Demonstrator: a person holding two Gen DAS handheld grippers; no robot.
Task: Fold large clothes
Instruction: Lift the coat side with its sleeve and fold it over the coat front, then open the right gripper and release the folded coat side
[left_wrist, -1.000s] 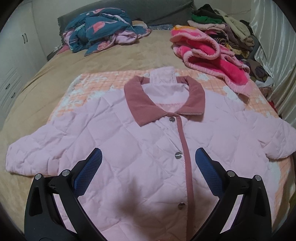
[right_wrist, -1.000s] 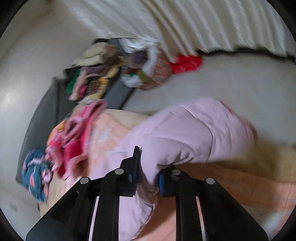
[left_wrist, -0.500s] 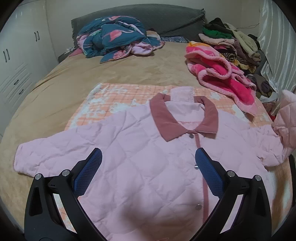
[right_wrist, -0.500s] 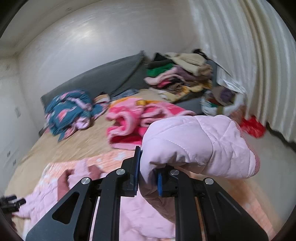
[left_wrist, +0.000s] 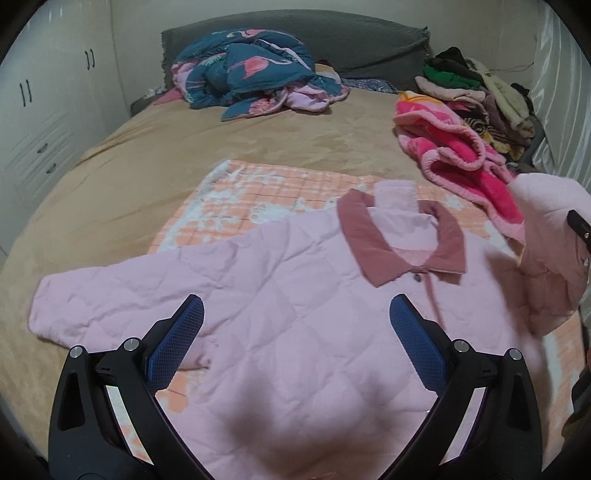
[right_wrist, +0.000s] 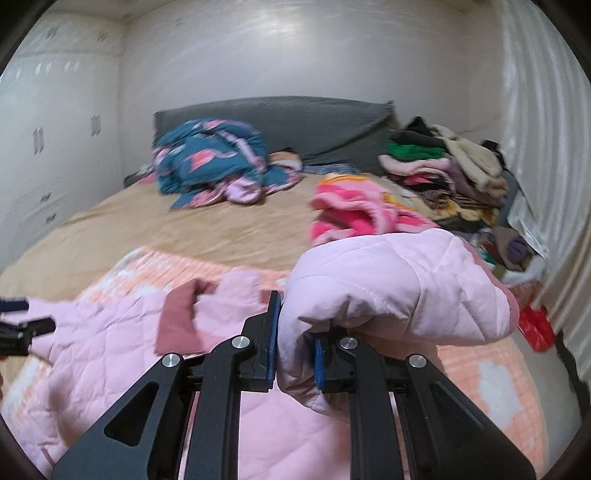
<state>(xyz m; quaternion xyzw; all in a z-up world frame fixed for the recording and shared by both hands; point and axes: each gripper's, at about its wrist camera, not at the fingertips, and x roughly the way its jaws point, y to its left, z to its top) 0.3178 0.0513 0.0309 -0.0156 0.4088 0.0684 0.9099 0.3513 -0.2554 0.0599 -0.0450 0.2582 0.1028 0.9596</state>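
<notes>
A pink quilted jacket (left_wrist: 295, 332) with a dusty-rose collar (left_wrist: 402, 236) lies face up on an orange checked blanket (left_wrist: 266, 188) on the bed. My left gripper (left_wrist: 295, 332) hovers open above the jacket's chest, nothing between its blue pads. One sleeve (left_wrist: 110, 295) lies spread out to the left. My right gripper (right_wrist: 295, 343) is shut on the other sleeve (right_wrist: 399, 291), which is lifted and bunched over its fingers. That lifted sleeve (left_wrist: 550, 251) shows at the right edge of the left wrist view. The jacket's body (right_wrist: 110, 343) lies below it.
A blue flamingo-print quilt (left_wrist: 251, 77) lies heaped near the grey headboard (left_wrist: 295, 33). A bright pink fleece garment (left_wrist: 454, 147) and a stack of folded clothes (left_wrist: 472, 88) sit at the bed's right side. White wardrobes (left_wrist: 44, 110) stand left, a curtain (right_wrist: 546, 147) right.
My right gripper has swung the held sleeve up and inward over the jacket, rolling upright. The left gripper has shifted left and slightly up, staying open.
</notes>
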